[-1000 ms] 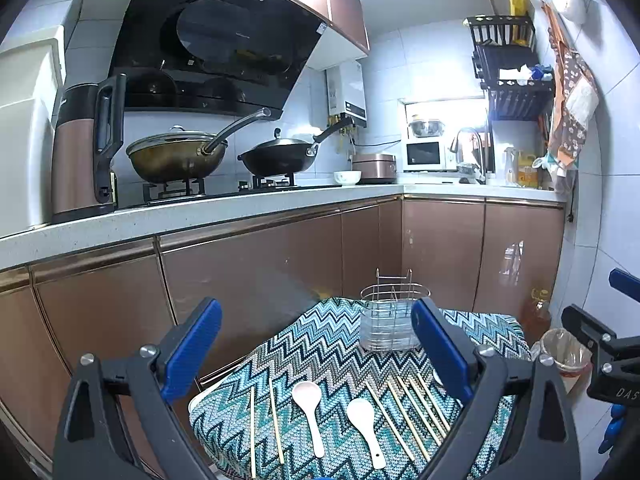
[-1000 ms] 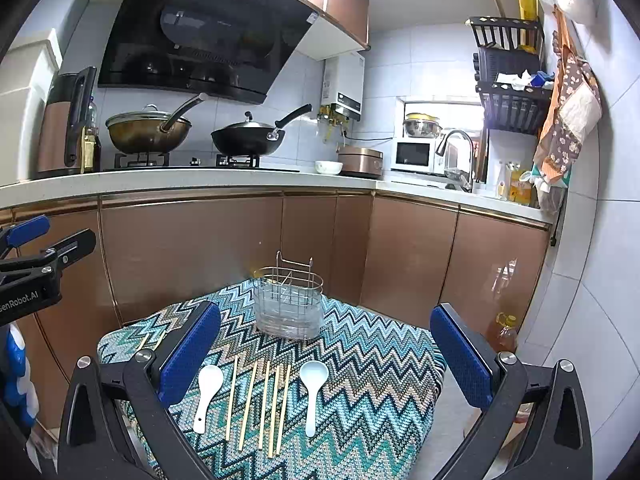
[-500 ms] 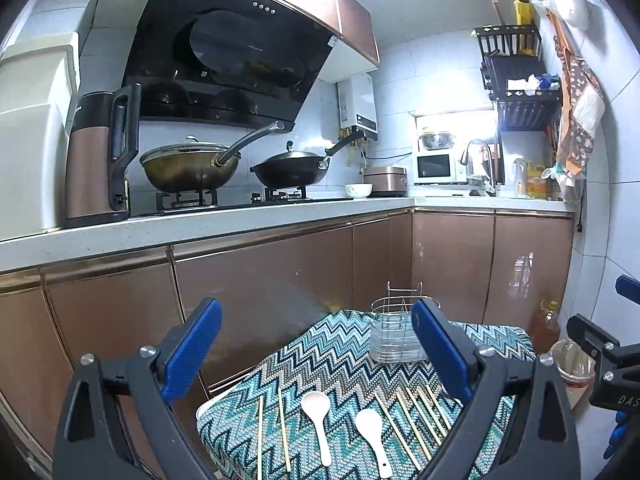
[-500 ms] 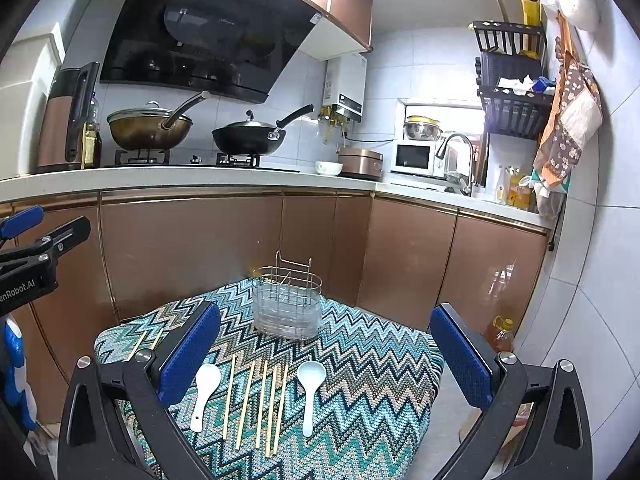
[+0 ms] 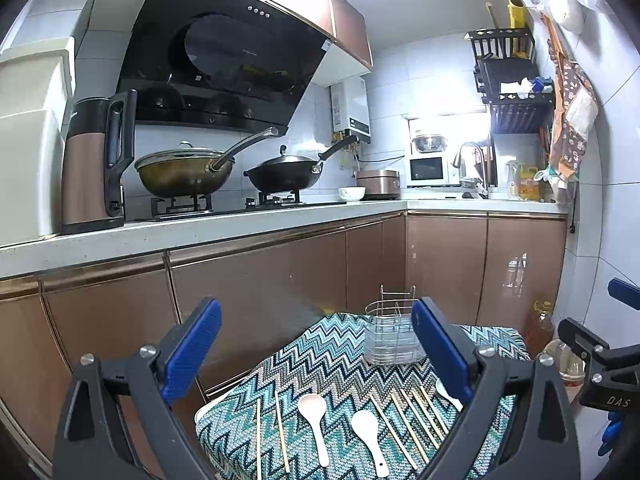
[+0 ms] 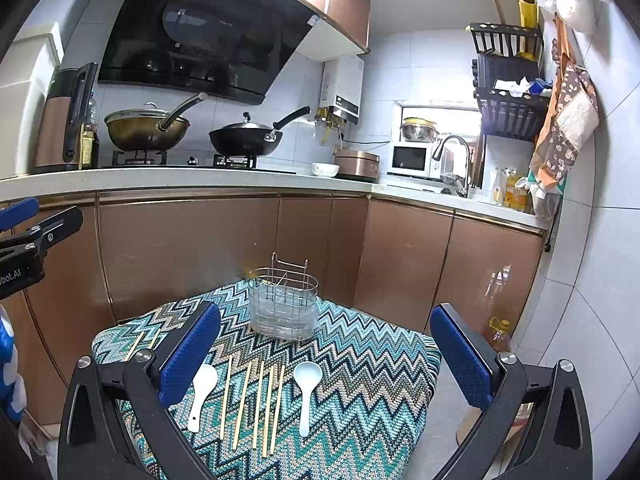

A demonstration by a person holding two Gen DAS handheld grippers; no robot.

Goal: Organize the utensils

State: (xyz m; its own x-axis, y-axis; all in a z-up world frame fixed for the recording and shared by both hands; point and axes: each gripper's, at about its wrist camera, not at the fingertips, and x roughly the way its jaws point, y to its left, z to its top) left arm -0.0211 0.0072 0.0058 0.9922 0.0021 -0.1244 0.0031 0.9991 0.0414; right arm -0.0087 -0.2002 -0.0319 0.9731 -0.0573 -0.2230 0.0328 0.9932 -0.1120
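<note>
Both views are sitting lower and further back from the bench [image 6: 360, 364] than before, both claws, left claw [image 5: 316, 356] and right claw [image 6: 326, 354], gaping wide and empty, while spoons [image 6: 307, 392] and chopsticks [image 6: 260, 408] are lying untouched along its near edge, before the wire caddy [image 6: 284, 304].

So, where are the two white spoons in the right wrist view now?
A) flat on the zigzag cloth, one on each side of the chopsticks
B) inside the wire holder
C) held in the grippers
A: one white spoon and the other lie flat on the cloth, flanking the chopsticks.
</note>
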